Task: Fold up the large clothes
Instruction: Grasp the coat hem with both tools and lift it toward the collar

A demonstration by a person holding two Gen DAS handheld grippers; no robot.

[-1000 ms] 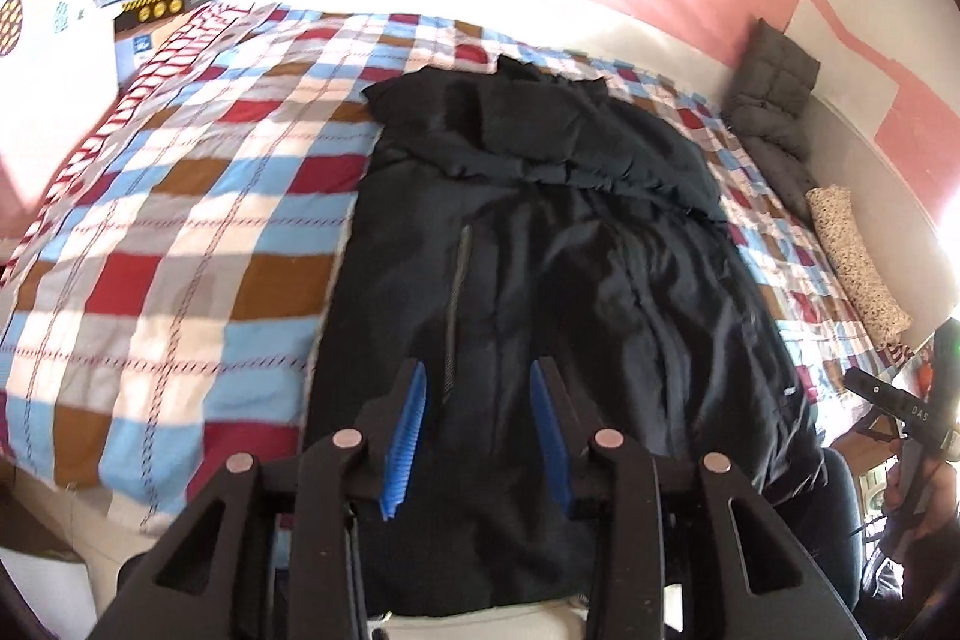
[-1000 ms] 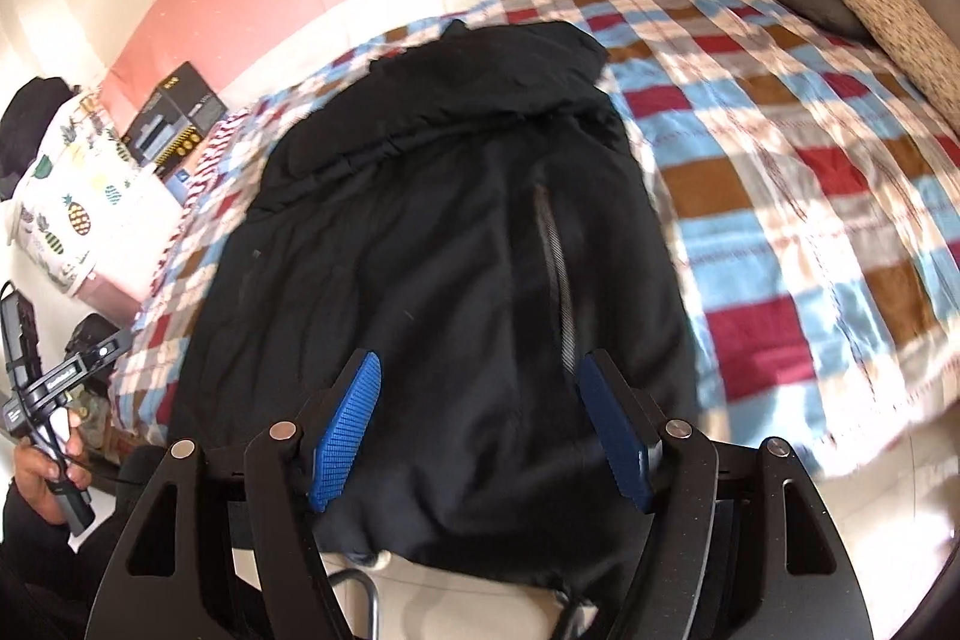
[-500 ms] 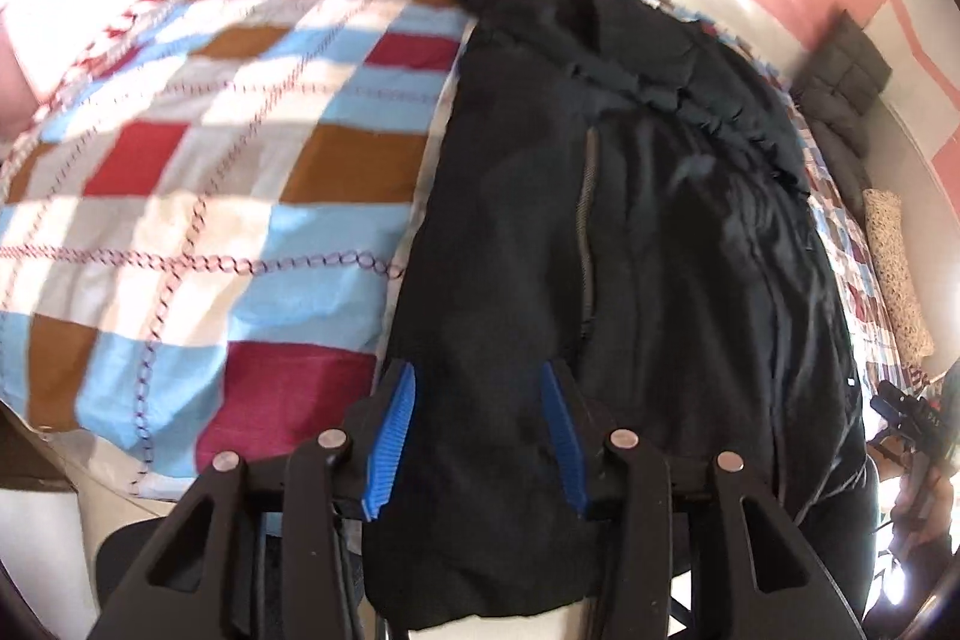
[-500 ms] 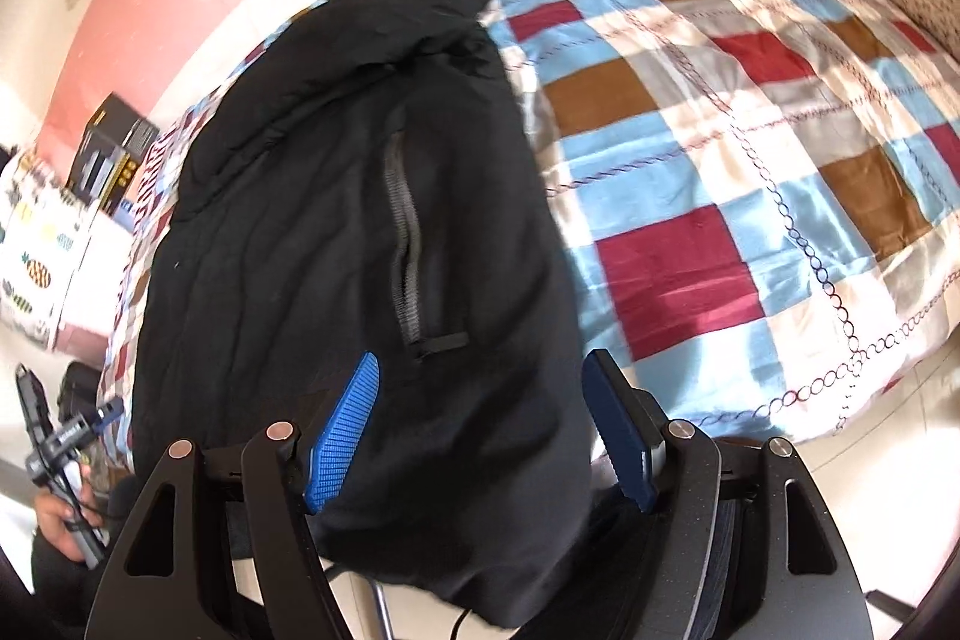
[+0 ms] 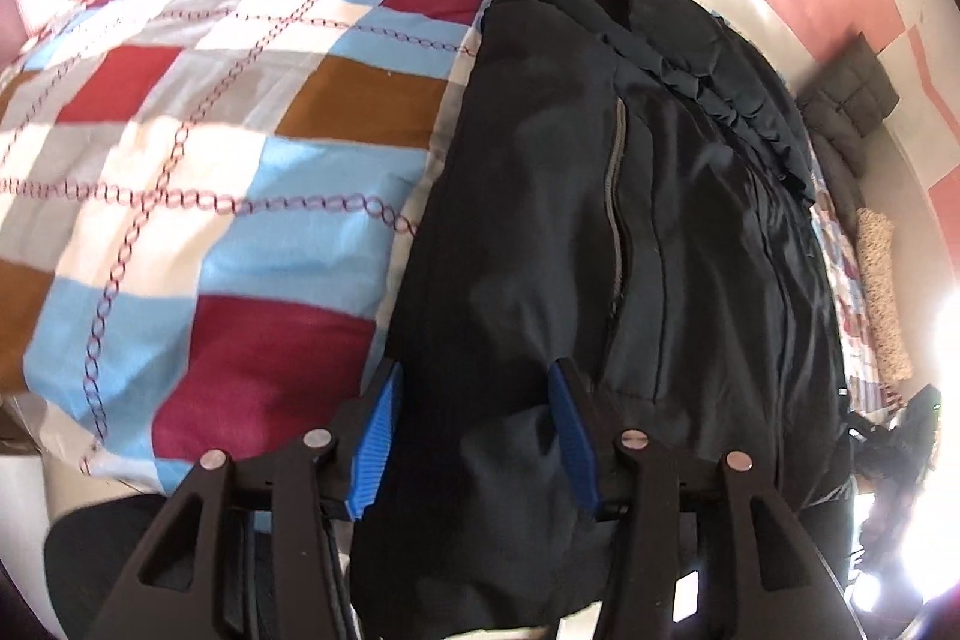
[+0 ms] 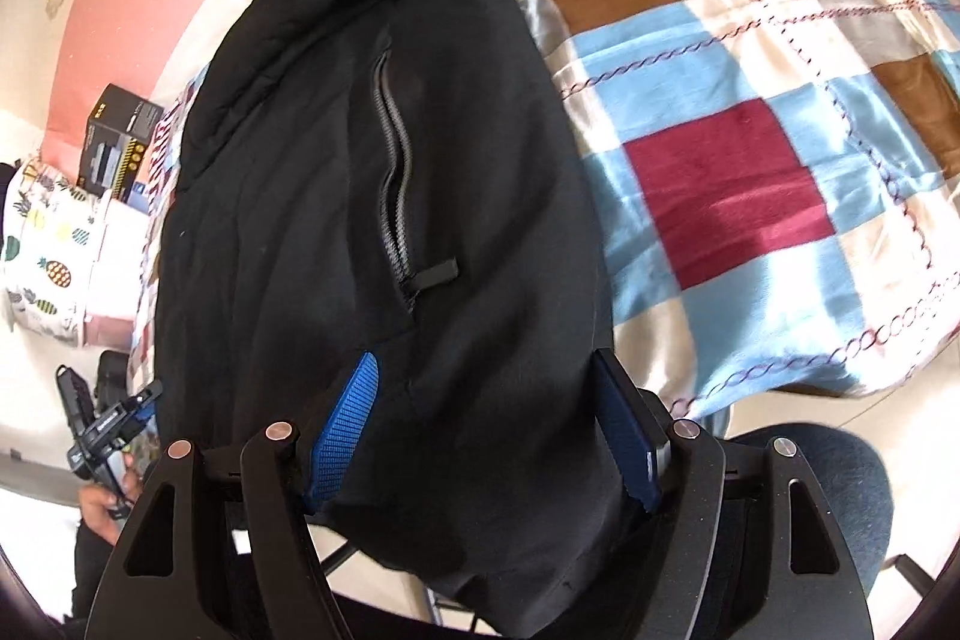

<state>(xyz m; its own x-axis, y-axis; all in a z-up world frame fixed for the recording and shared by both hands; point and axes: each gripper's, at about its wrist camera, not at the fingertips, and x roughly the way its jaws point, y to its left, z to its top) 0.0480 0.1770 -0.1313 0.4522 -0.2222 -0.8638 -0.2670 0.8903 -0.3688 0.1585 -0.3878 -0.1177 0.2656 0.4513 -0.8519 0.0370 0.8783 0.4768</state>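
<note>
A large black jacket [image 5: 600, 196] lies lengthwise on a checked bed, its hem hanging over the near edge; it also shows in the right wrist view [image 6: 372, 172]. Each side has a grey zip pocket. My left gripper [image 5: 474, 400] is open, its blue-padded jaws straddling the hem at the jacket's left corner. My right gripper [image 6: 486, 400] is open wide, its jaws straddling the hem at the right corner. Neither jaw pair has closed on the cloth.
The checked quilt [image 5: 228, 160] covers the bed on both sides of the jacket [image 6: 750, 130]. Grey cushions [image 5: 852, 100] and a speckled bolster [image 5: 879, 292] lie at the far right. A black box [image 6: 117, 142] and pineapple-print cloth [image 6: 42, 244] sit at left.
Both grippers have moved down and forward to the jacket's hem at the bed edge, so the cloth now sits between the jaws. Both stay open.
</note>
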